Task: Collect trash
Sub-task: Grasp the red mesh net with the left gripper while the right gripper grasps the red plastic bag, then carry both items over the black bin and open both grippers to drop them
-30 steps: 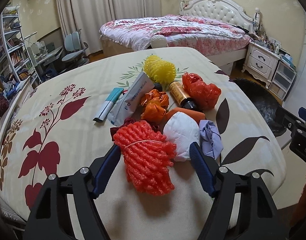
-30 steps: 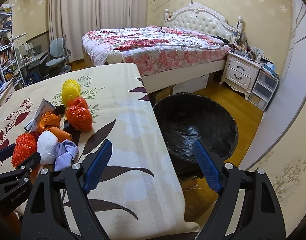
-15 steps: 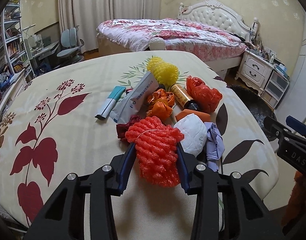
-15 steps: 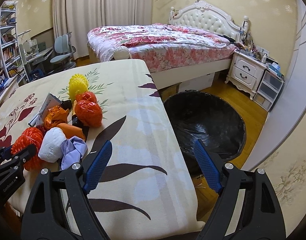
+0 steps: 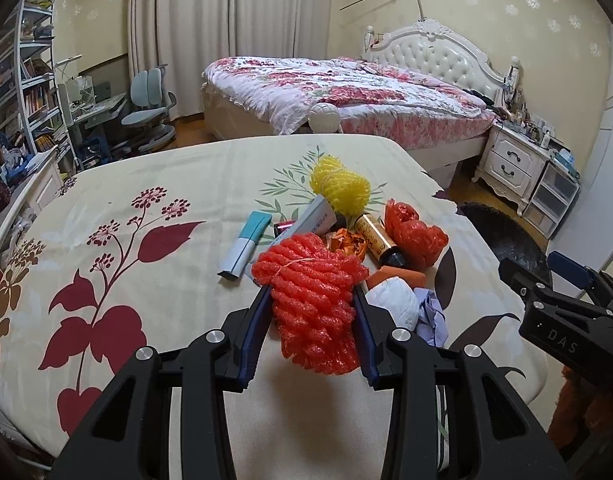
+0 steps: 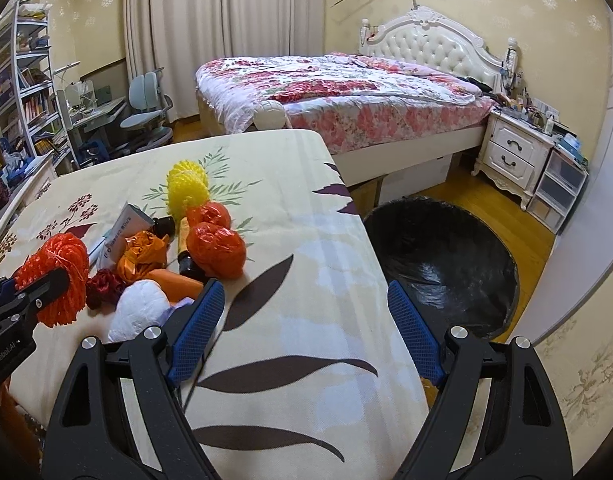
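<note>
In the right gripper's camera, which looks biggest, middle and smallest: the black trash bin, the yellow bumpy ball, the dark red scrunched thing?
1. Black trash bin, easily the largest.
2. Yellow bumpy ball, farther from the camera, so it may look smaller than it is.
3. Dark red scrunched thing, smallest and partly hidden.

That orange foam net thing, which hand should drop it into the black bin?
Left. The left gripper is already shut on the orange foam net, lifted off the table. The right gripper is open and holds nothing, though it hangs nearer the black bin on the floor beside the table.
</note>
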Action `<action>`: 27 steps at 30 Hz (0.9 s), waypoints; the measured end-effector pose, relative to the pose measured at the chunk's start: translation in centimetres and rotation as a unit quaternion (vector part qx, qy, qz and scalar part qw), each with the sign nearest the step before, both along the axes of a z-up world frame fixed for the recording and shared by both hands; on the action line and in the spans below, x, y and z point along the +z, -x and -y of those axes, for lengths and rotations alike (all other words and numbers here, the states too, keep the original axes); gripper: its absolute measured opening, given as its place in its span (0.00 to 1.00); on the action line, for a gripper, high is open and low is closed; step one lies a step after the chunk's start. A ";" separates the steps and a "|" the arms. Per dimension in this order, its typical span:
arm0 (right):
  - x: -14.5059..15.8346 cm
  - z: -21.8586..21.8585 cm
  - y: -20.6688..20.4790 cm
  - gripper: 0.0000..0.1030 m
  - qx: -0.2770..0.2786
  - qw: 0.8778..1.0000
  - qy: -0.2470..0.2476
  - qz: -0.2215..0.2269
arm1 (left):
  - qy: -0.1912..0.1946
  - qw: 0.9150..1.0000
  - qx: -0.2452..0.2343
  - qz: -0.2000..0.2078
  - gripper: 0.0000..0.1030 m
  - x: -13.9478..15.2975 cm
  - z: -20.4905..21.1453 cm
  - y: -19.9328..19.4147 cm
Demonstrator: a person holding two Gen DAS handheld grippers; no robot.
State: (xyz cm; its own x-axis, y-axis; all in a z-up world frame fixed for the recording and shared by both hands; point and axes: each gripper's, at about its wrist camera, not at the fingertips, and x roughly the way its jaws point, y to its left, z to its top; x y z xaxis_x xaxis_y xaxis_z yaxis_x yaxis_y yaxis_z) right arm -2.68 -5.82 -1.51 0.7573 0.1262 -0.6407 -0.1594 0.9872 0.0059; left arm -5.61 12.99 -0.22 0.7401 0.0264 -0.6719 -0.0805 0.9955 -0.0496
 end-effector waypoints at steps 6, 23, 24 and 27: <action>-0.1 -3.3 -2.6 0.79 0.037 0.999 -0.003 -0.005 | 0.000 1.000 0.014 0.007 0.39 0.4 -1.3 -1.8; -2.4 -5.6 -6.5 0.42 0.084 0.994 -0.028 -0.071 | 0.010 0.999 0.037 -0.003 0.39 -0.5 -3.8 -4.0; -2.2 -5.3 -6.4 0.41 0.081 0.994 -0.028 -0.067 | 0.010 0.999 0.037 -0.002 0.39 -0.3 -3.7 -4.0; -1.6 -4.1 -5.9 0.41 0.069 0.995 -0.031 -0.057 | 0.010 0.999 0.032 0.005 0.39 0.3 -3.3 -4.1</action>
State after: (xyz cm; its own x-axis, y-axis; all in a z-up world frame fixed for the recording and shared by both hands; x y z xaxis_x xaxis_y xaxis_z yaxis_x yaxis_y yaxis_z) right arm 3.25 -1.71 -3.07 0.6528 0.2665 -0.7091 -0.2884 0.9530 0.0927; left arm -1.53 16.25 0.05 0.7438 0.0596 -0.6657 -0.1430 0.9871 -0.0715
